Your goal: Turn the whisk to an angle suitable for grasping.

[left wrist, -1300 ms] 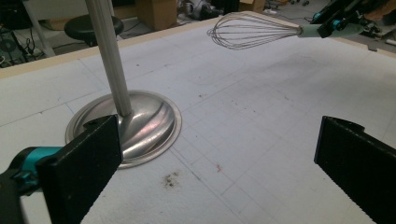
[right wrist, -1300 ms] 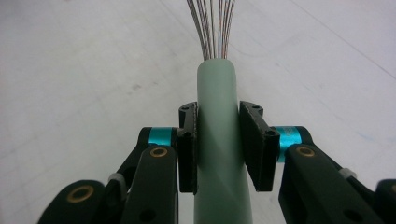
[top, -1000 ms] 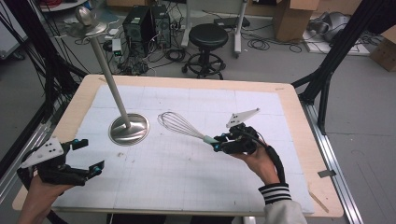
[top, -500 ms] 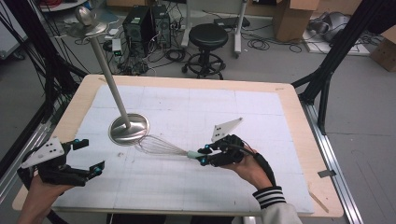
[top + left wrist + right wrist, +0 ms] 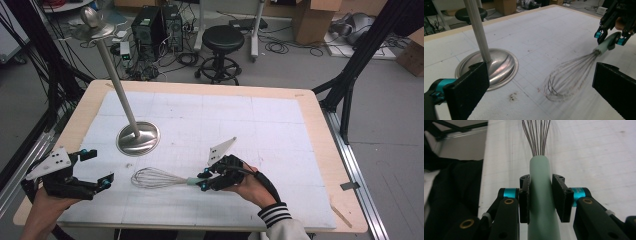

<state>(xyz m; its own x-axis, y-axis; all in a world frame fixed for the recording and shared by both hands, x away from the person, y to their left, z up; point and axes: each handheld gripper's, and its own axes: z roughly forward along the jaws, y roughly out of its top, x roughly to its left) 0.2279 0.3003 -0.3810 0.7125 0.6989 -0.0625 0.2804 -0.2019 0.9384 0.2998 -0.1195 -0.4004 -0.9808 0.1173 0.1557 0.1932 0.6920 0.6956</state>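
high view: the table point(image 5: 320, 125) carries a steel stand point(image 5: 138, 138) beyond the left hand-held gripper point(image 5: 95, 167), whose jaws stand apart with nothing between them. the right hand-held gripper point(image 5: 201, 180) is clamped on the pale green handle of the whisk point(image 5: 159, 178), wires pointing toward the left one. risk: the smooth round handle may roll between the pads, and the wires may snag the stand base.

A metal stand point(image 5: 137, 136) rises from the white table point(image 5: 280, 130), with a black stool point(image 5: 223, 37) behind.
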